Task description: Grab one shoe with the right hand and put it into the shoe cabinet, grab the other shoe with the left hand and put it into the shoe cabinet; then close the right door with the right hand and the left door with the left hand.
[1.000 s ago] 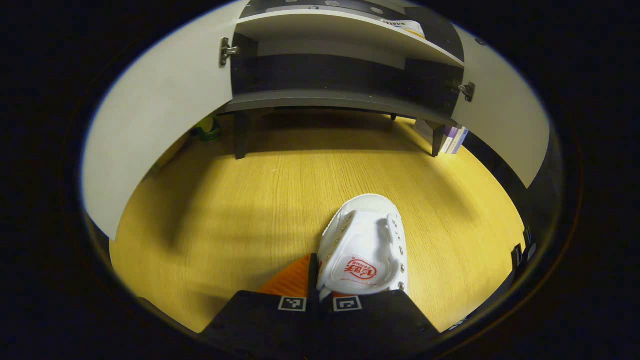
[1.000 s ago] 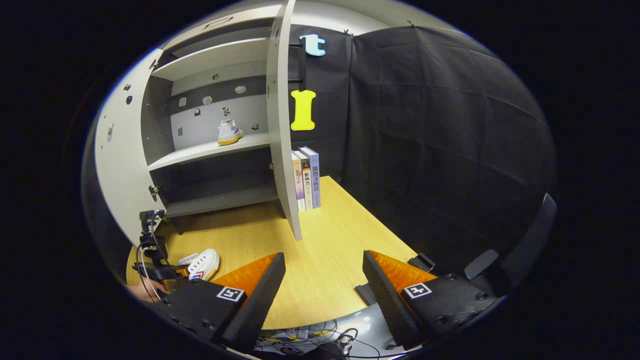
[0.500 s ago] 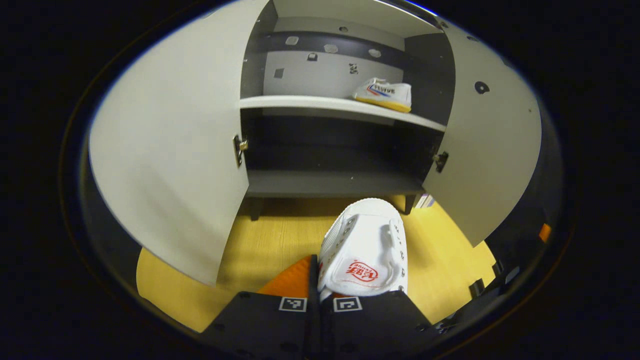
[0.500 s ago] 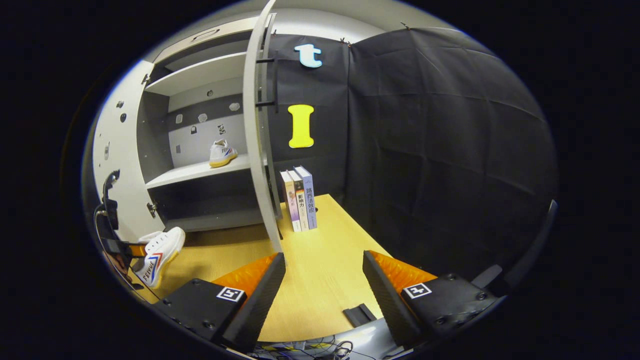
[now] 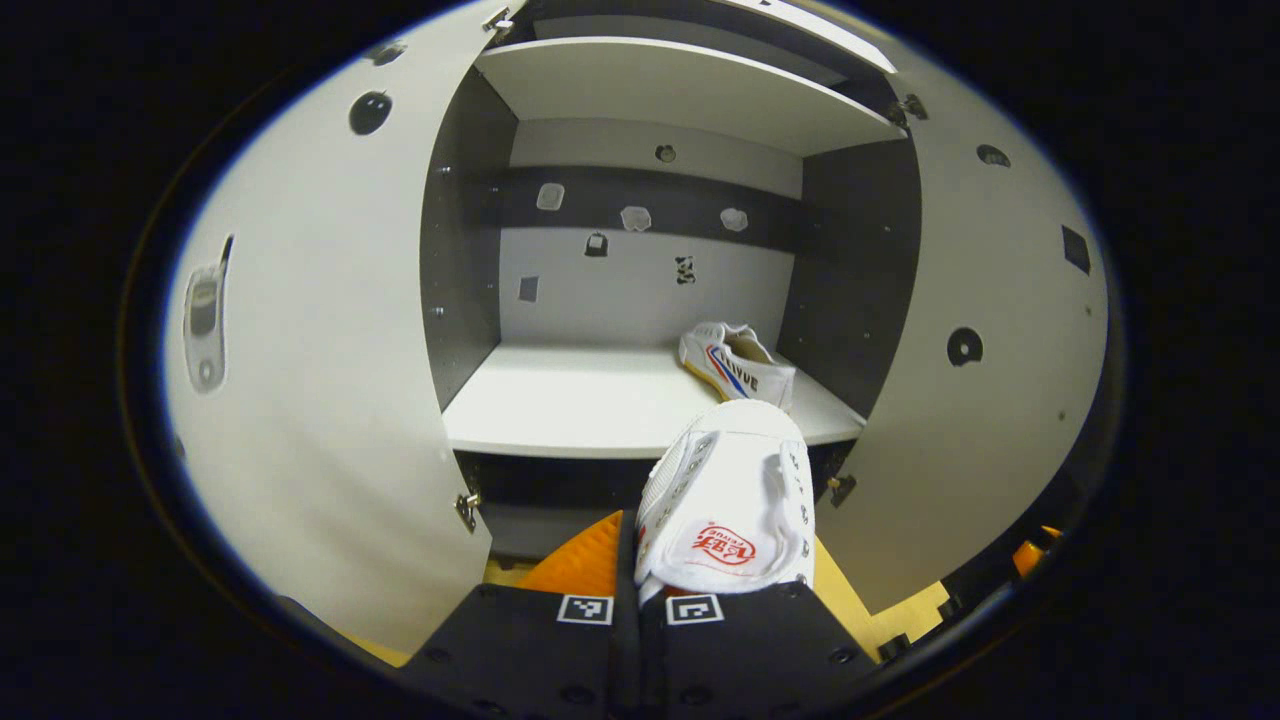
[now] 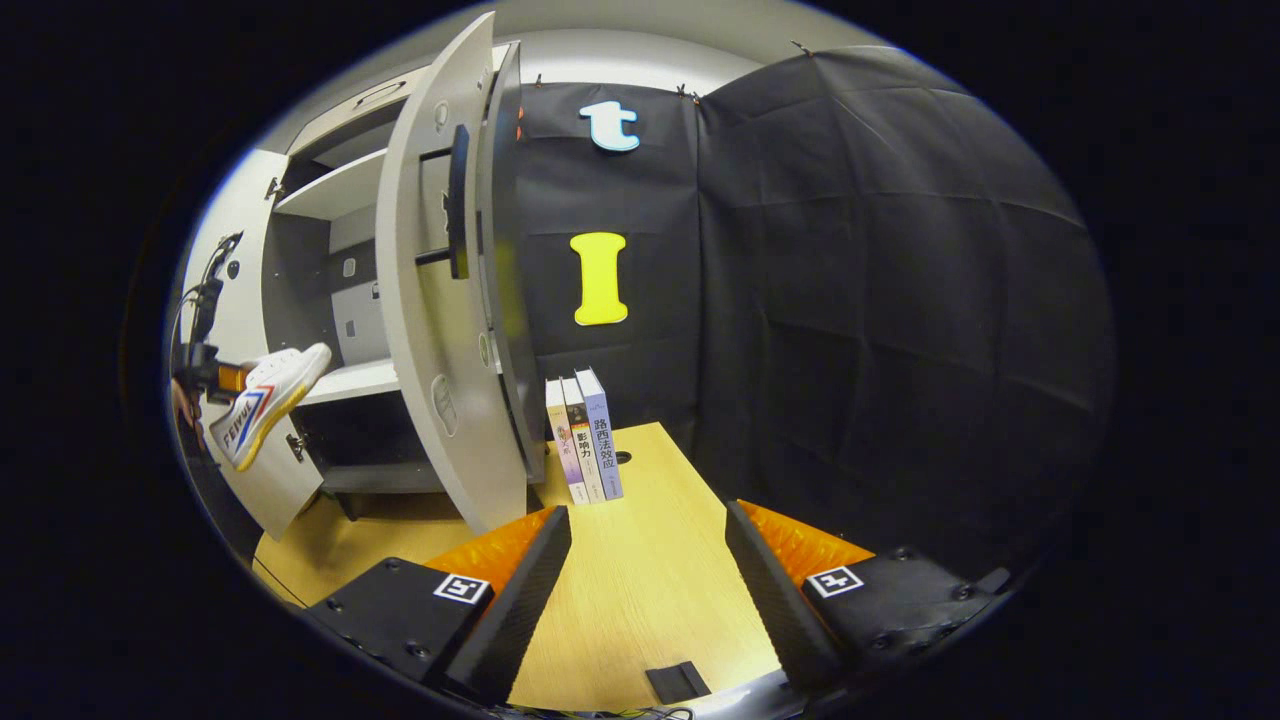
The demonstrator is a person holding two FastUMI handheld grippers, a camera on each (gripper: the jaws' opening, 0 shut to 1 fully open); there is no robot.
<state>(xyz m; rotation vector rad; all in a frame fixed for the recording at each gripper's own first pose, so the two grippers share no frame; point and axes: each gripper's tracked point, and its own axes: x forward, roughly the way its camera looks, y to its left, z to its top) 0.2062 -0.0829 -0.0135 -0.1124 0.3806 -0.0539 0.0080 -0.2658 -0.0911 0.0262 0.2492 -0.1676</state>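
My left gripper (image 5: 636,560) is shut on a white canvas shoe (image 5: 728,500), held in the air by its heel with the toe toward the open shoe cabinet (image 5: 620,400). The same shoe (image 6: 262,400) hangs at the far left of the right gripper view, level with the cabinet's middle shelf. A second white shoe (image 5: 735,360) lies on that shelf at the back right. The left door (image 5: 320,330) and right door (image 5: 980,340) both stand open. My right gripper (image 6: 648,560) is open above the wooden table (image 6: 640,580), with nothing between its fingers.
Three upright books (image 6: 583,435) stand on the table beside the cabinet's right door (image 6: 440,300), which has a dark handle (image 6: 458,200). A small black object (image 6: 678,682) lies at the table's near edge. Black cloth walls the right side.
My left gripper has lifted the shoe from table height up to the middle shelf and nearer the cabinet. The right gripper has turned right, so the right door now shows its outer face.
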